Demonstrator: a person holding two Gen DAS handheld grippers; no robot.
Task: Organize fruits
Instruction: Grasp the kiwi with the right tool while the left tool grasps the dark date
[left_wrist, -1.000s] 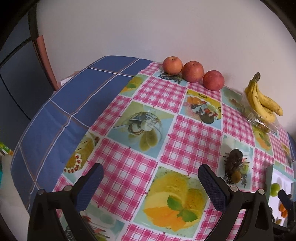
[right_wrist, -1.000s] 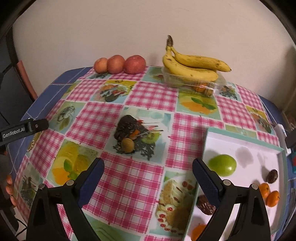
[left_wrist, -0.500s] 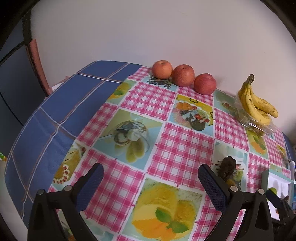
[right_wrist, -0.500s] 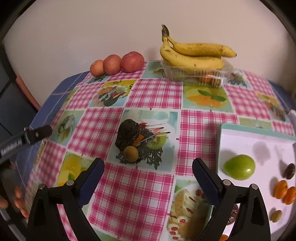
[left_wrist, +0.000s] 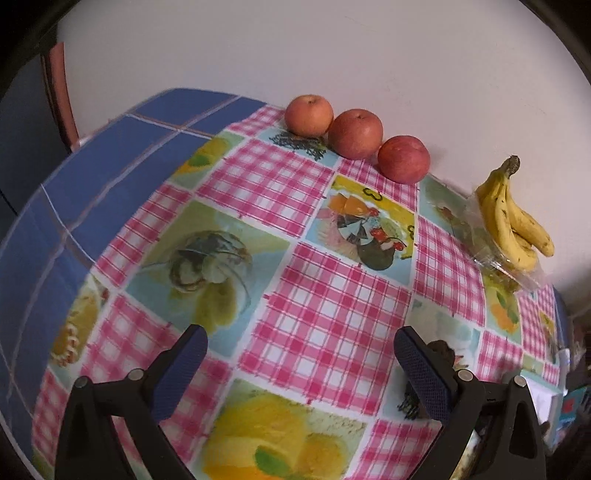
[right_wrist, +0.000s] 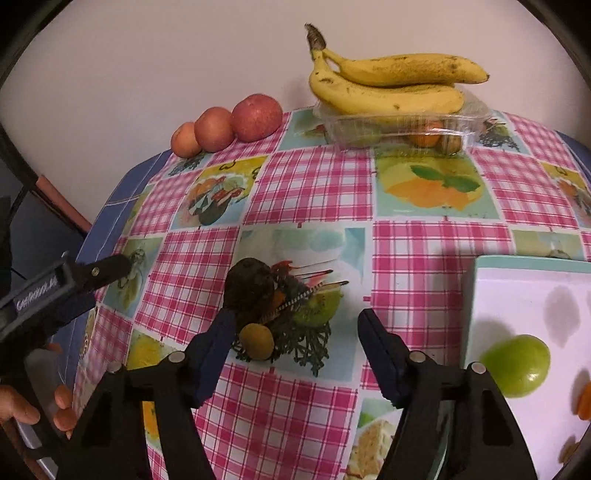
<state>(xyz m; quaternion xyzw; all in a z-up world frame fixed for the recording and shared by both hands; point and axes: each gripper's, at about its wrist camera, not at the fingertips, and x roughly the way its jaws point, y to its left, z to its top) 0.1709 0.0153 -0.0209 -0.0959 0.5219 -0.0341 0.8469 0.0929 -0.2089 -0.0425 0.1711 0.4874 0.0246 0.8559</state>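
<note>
Small brown fruit (right_wrist: 256, 341) lies just beside right gripper's (right_wrist: 297, 334) wide-spread left finger.

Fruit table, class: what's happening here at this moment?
A person holds two grippers, both open and empty. The right gripper hangs low over a small brownish fruit beside a dark one. A green fruit lies on the white tray. Three apples and bananas sit by the wall.
</note>
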